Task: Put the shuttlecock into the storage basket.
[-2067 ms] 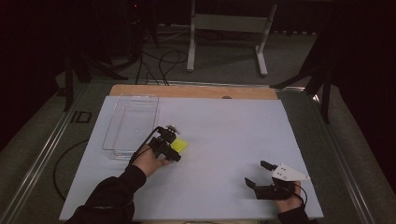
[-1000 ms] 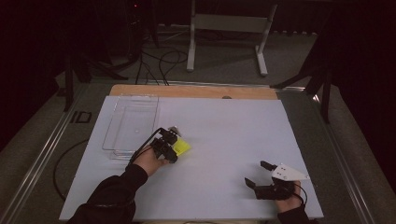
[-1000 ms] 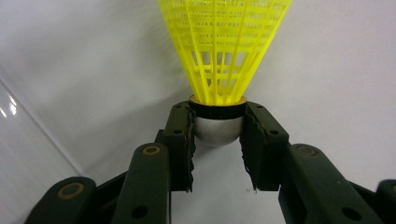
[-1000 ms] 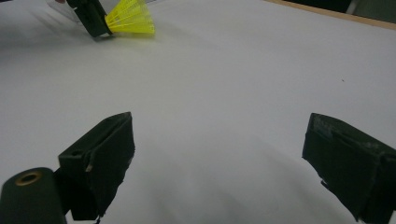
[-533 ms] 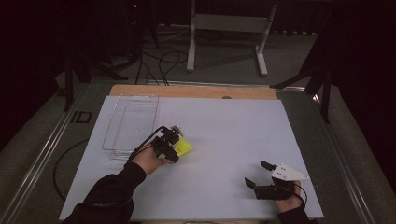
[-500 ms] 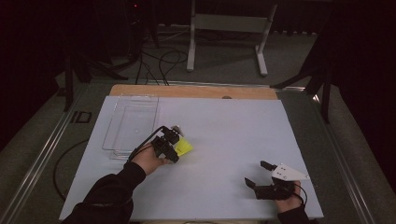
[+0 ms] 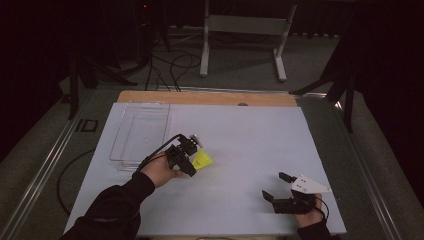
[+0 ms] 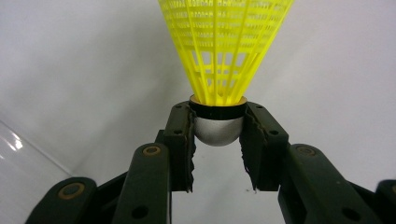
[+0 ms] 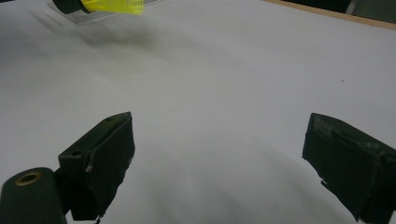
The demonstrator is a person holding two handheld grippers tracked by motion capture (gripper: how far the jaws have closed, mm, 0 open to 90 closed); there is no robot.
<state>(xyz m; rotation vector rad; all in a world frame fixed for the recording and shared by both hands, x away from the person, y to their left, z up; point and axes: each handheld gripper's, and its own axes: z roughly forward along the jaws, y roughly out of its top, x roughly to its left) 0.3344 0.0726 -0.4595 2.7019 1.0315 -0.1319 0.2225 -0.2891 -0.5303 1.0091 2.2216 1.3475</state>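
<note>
Where our own forearms enter at the near edge of the white surface (image 7: pixel 240 130), we hold a claw in each hand. The right claw (image 7: pixel 278 186) sits low near the front right corner, its black jaws spread wide with nothing but bare matte sheet between them; its pads (image 9: pixel 109 154) look rough and torn at the edges. Farther in and to the left, the left claw (image 7: pixel 191 161) pinches the shuttlecock (image 8: pixel 219 70) by its rounded silvery cap, the pads pressed against the dark band just under the skirt. The skirt is bright yellow plastic, a ribbed, flaring lattice pointing away from the jaws. The shuttlecock seems to hang just clear of the surface, though the dim overhead picture leaves that uncertain. Just beyond and left of it lies a clear plastic tray (image 7: pixel 142 132), shallow and rectangular. Behind, a wooden strip (image 7: pixel 205 98) edges the surface, and a grey metal stand (image 7: pixel 245 35) rises from the floor.
</note>
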